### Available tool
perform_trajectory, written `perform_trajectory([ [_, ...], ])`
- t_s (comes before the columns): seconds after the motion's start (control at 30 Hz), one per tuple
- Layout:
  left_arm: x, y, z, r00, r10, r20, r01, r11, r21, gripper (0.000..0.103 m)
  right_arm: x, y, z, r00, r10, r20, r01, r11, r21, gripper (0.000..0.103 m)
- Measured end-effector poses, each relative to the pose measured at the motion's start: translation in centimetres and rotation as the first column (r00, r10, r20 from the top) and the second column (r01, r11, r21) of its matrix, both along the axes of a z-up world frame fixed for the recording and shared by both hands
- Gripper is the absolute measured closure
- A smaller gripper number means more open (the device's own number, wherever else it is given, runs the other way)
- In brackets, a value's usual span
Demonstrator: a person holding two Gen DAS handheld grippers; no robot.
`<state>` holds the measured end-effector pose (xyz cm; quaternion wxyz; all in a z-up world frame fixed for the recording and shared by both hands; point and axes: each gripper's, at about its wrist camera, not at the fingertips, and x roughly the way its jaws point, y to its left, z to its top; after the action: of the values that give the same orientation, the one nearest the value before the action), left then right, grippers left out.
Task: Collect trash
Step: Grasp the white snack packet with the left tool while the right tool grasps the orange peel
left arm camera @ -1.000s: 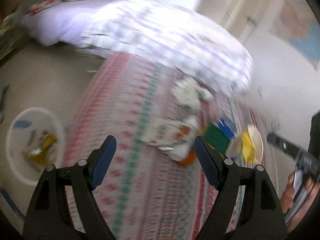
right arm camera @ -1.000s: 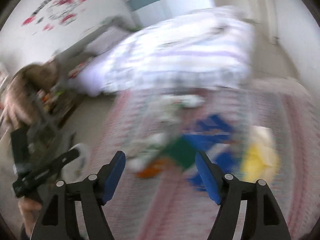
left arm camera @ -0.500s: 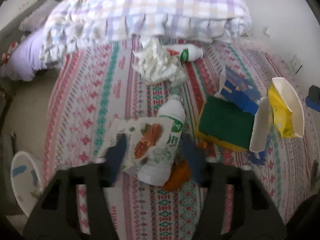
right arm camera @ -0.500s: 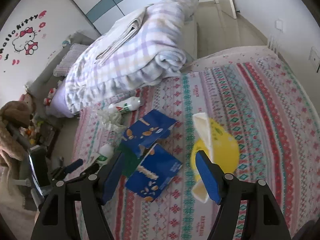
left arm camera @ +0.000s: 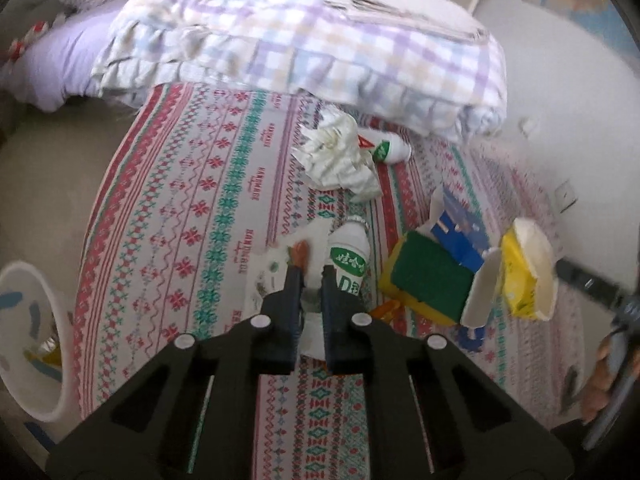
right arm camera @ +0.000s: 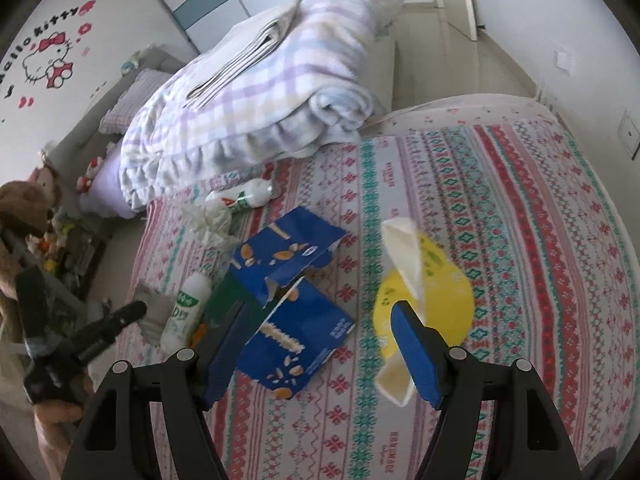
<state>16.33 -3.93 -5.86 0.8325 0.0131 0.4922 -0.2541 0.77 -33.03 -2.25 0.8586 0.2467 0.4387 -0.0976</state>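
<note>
Trash lies on a patterned bedspread. My left gripper is shut on a white snack wrapper, right beside a white bottle with a green label. A crumpled tissue, a second bottle, a green-and-yellow sponge, a torn blue box and a yellow bowl lie around. My right gripper is open above the blue box, with the yellow bowl by its right finger.
A white bin with some trash stands on the floor at the left. A folded plaid blanket lies at the far end of the bed. A wall runs along the right side. Stuffed toys sit at the left.
My left gripper has come down onto the wrapper and closed from wide open. My right gripper has moved in over the blue box and stays open.
</note>
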Motion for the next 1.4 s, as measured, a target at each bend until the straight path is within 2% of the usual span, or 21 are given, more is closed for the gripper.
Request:
perform_trajectory([
  [0.27, -0.5, 3.5, 1.8, 0.995, 0.086, -0.056, -0.092, 0.987, -0.130, 0.092, 1.0, 3.2, -0.3, 0.995, 0.101, -0.004, -0.101, 0.995, -0.023, 0.029],
  [0.4, -1.1, 5.6, 3.1, 0.993, 0.111, -0.045, -0.118, 0.976, -0.186, 0.092, 1.3, 5.2, -0.3, 0.985, 0.169, 0.038, -0.170, 0.985, 0.030, 0.029],
  [0.5, -1.5, 7.6, 3.9, 0.990, 0.140, -0.035, -0.144, 0.966, -0.216, 0.092, 1.8, 7.5, -1.0, 0.972, 0.231, 0.037, -0.232, 0.972, 0.046, 0.030],
  [0.6, -1.6, 9.4, 4.3, 0.983, 0.178, -0.034, -0.181, 0.956, -0.232, 0.092, 2.7, 10.0, -1.8, 0.958, 0.284, 0.027, -0.285, 0.956, 0.061, 0.030],
  [0.77, -1.2, 11.2, 4.0, 0.970, 0.242, -0.026, -0.242, 0.946, -0.217, 0.092, 4.8, 13.7, -3.1, 0.942, 0.335, 0.025, -0.336, 0.939, 0.075, 0.031],
  [0.9, -0.9, 12.2, 3.6, 0.965, 0.260, -0.043, -0.263, 0.940, -0.218, 0.092, 6.4, 15.0, -4.4, 0.948, 0.318, 0.028, -0.319, 0.936, 0.151, 0.035],
  [1.07, -0.6, 13.7, 3.6, 0.957, 0.289, -0.038, -0.290, 0.931, -0.223, 0.092, 8.0, 15.3, -5.2, 0.968, 0.247, 0.036, -0.249, 0.950, 0.188, 0.037],
  [1.2, -0.4, 14.7, 3.7, 0.952, 0.304, -0.044, -0.306, 0.921, -0.242, 0.092, 8.9, 15.1, -5.7, 0.980, 0.198, 0.010, -0.197, 0.964, 0.180, 0.042],
  [1.4, -0.1, 15.8, 3.6, 0.944, 0.323, -0.061, -0.328, 0.908, -0.261, 0.092, 7.2, 13.8, -6.9, 0.993, 0.098, -0.067, -0.085, 0.980, 0.179, 0.049],
])
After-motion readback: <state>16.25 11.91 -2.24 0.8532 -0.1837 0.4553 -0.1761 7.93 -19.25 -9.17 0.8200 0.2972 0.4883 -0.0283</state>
